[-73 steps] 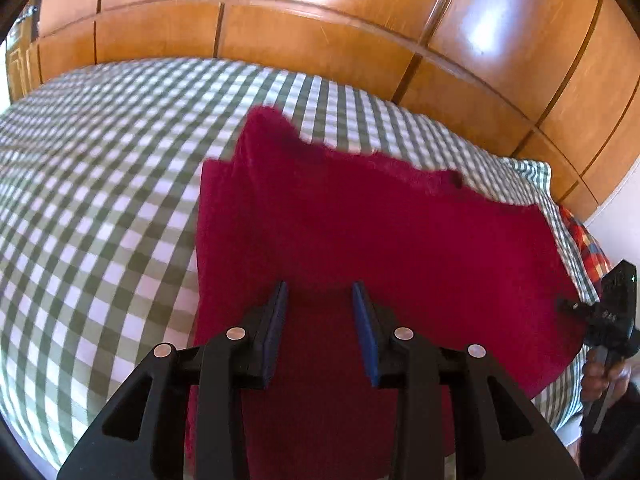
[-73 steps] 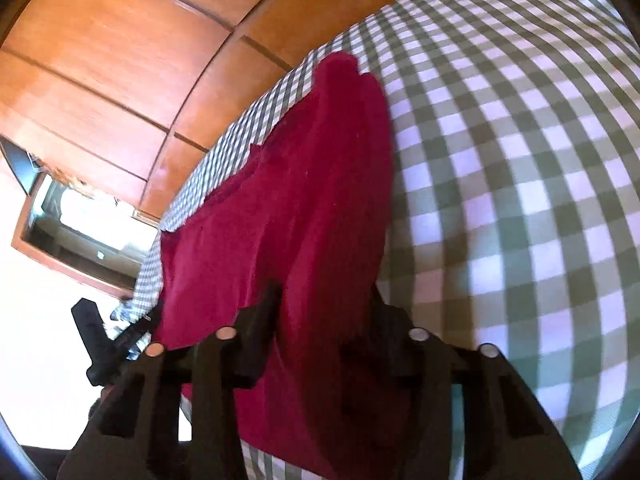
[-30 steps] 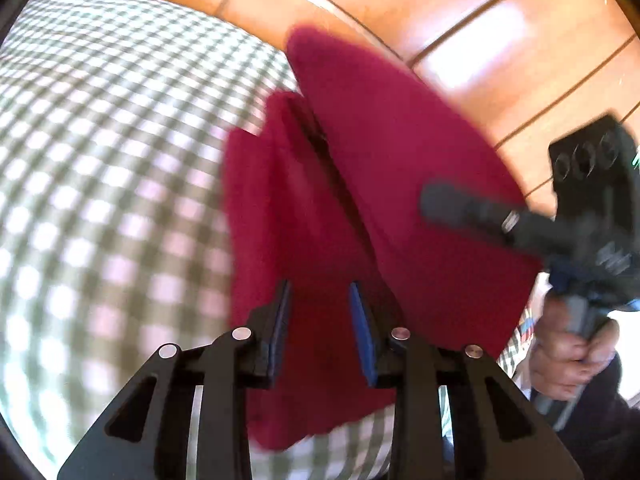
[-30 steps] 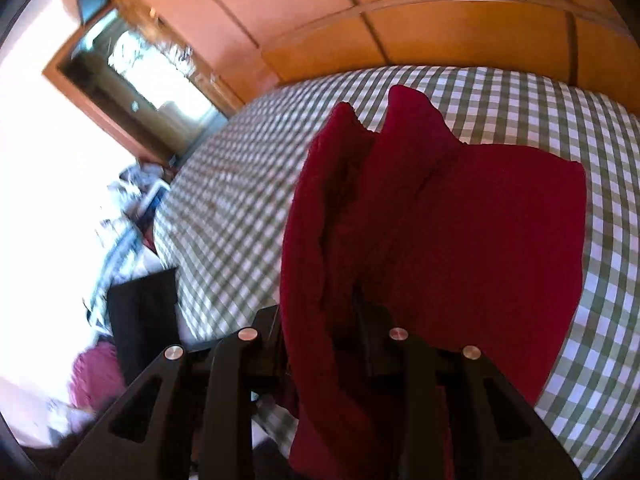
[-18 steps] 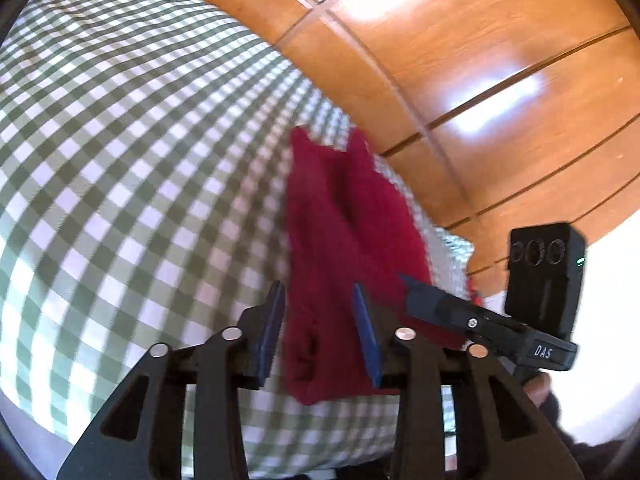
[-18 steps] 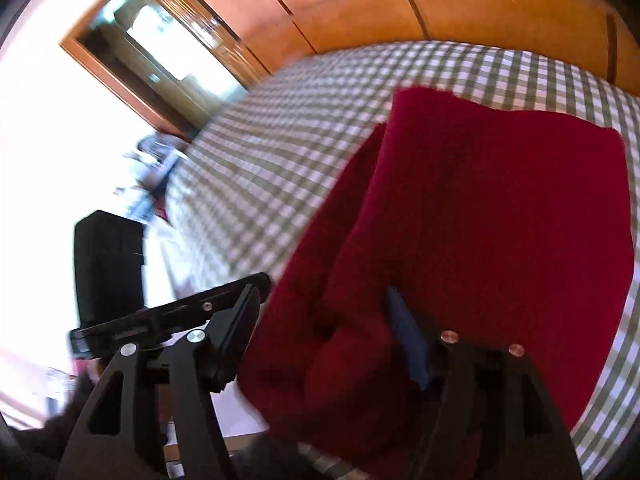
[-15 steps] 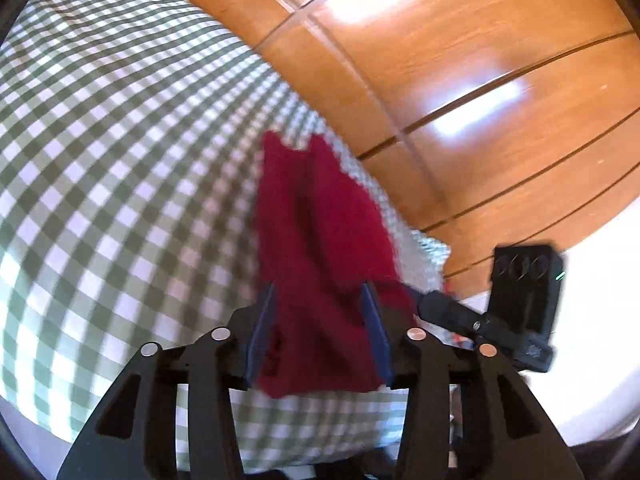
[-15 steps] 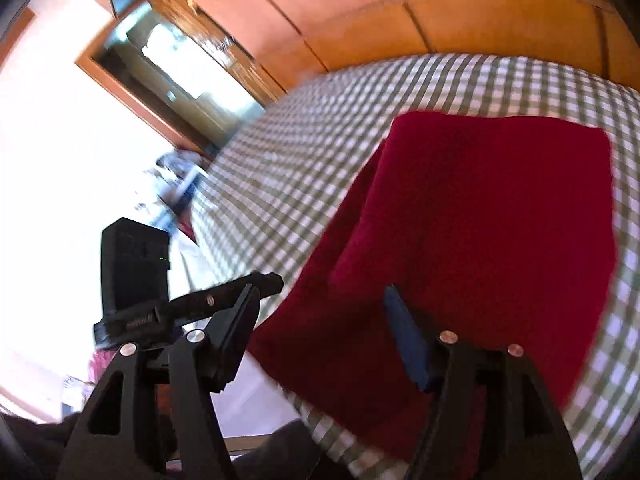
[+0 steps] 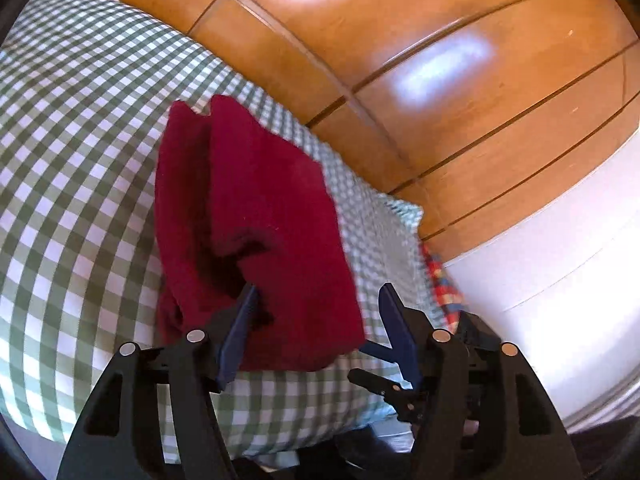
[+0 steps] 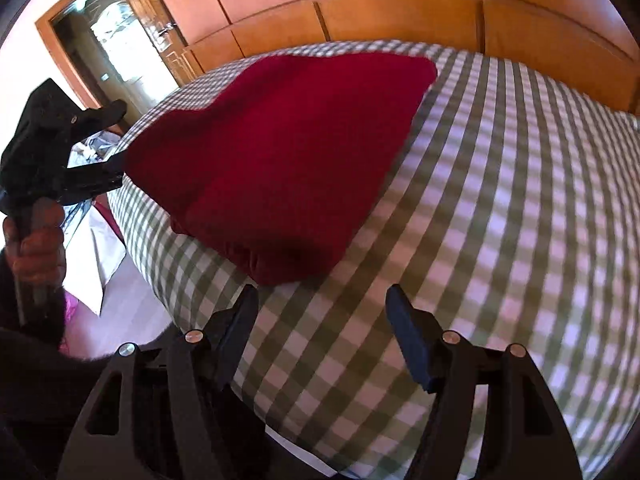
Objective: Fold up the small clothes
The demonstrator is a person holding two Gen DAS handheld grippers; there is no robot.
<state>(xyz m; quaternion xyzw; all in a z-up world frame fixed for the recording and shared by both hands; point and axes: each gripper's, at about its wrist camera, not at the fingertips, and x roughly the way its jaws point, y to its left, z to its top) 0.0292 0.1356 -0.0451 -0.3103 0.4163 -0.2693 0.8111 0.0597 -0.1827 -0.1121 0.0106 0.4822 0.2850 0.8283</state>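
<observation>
Two views take in one bed under a green-and-white checked cover, backed by wooden wall panels; on it lies a folded dark red garment, close to the near edge of the mattress and toward one corner. Only the right wrist view shows a doorway with bright glass beyond the bed, a strip of floor beside the mattress, and the person's hand gripping the handle of the other tool; only the left wrist view shows a white wall and a red-and-blue plaid cloth at the mattress's side. The checked cover lies bare over a wide stretch beside the garment and beyond it toward the panels; the nearer side has only a narrow band of cover before the bed's edge. The garment's long axis runs from the near edge away toward the wooden panels; its bulky rolled fold faces the near edge, and two uneven corners at the far end point to the panels. The left gripper has its jaws spread wide, the left finger pad against the garment's near layers, with nothing pinched; the right gripper hangs just short of the rolled fold, jaws spread wide over bare cover, touching nothing.
</observation>
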